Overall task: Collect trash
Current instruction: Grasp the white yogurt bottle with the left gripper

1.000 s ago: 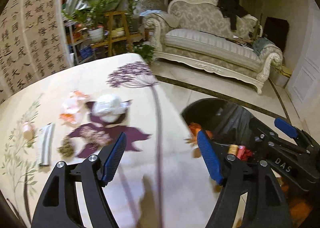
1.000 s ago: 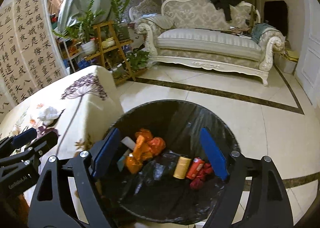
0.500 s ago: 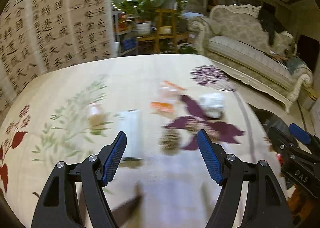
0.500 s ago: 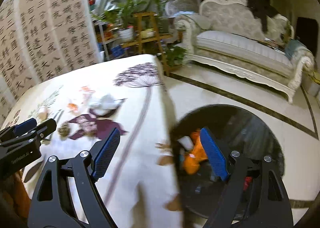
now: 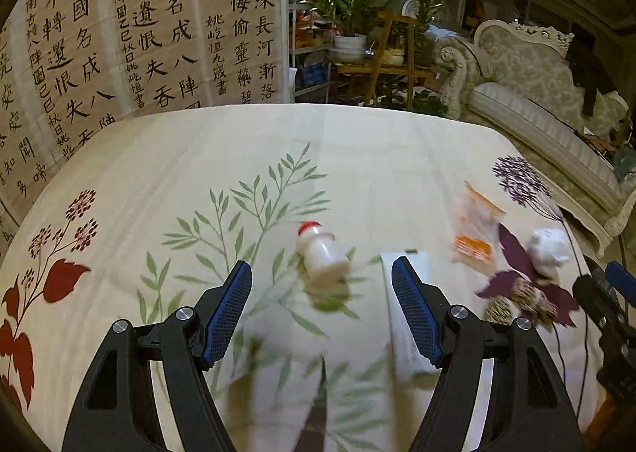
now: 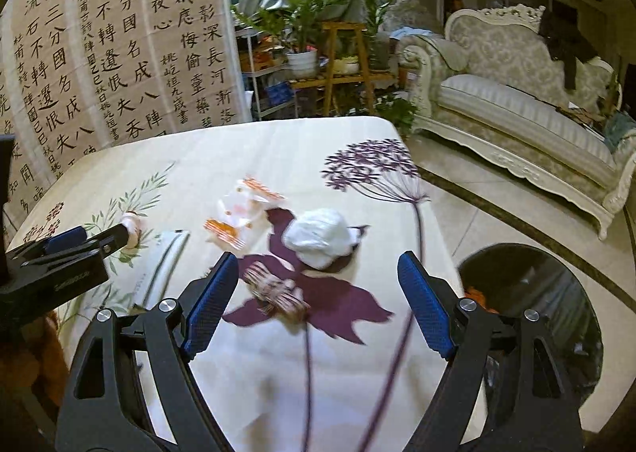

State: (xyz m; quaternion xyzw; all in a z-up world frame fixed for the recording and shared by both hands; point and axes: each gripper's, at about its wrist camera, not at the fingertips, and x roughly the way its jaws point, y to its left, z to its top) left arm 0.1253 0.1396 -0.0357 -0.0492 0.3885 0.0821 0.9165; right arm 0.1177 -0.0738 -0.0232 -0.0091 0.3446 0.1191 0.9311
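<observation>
We see our left gripper as matte black plastic w/ two angled arms, each w/ a triangular cutout near the base. Fingers carry blue pads w/ a fine mesh-like texture. Silver round screw heads sit at the joints, two per side. Our right gripper is the same build: black frame, blue textured pads, silver screws, triangular cutouts. Seen from the side in the right wrist view, the left unit has small grey lettering on its black body, too blurred to read, & a blue tip.
</observation>
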